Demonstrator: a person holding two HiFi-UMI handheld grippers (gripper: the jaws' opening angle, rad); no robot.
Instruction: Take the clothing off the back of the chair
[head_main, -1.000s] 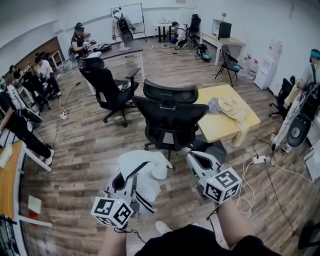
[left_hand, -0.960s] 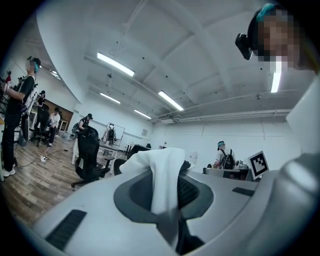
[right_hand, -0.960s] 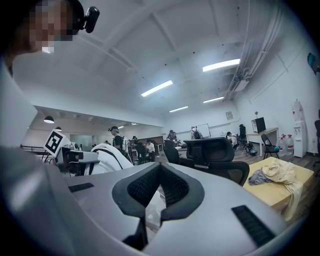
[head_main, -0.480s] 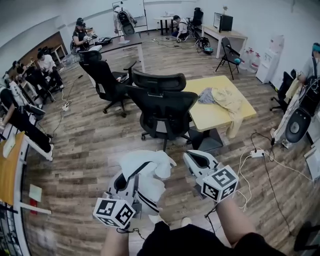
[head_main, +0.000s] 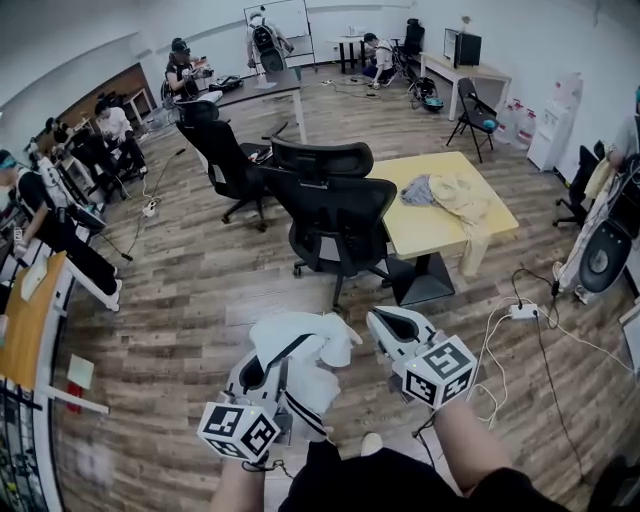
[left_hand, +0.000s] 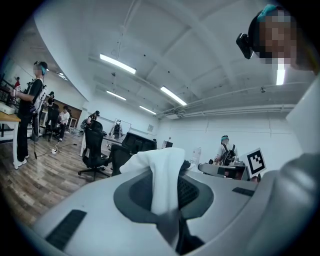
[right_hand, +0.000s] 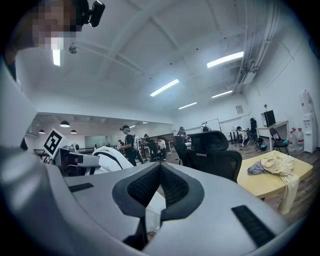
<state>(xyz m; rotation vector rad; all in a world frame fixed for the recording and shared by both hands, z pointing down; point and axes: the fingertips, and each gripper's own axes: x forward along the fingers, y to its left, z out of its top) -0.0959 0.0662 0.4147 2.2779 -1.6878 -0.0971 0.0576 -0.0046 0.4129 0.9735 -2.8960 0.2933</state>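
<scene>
clothing (head_main: 300, 352) is hanging from the left tool (head_main: 258, 376) over the floor (head_main: 190, 300), well clear of the chair (head_main: 340, 215) | left tool is pinching its white fabric | right tool (head_main: 390, 325) is hovering beside, pressed together on nothing | chair is standing by the desk (head_main: 440, 235)

Soft white cloth garment (head_main: 315, 375), matt mesh chair (head_main: 335, 215), wood-plank floor (head_main: 200, 290)

A yellow table (head_main: 432, 238) stands on wood-plank floor (head_main: 190, 300) beneath white walls (head_main: 560, 40).

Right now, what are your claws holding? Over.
Left claw shut on white garment, well apart from the chair. Right claw shut, empty. Chair back bare.
</scene>
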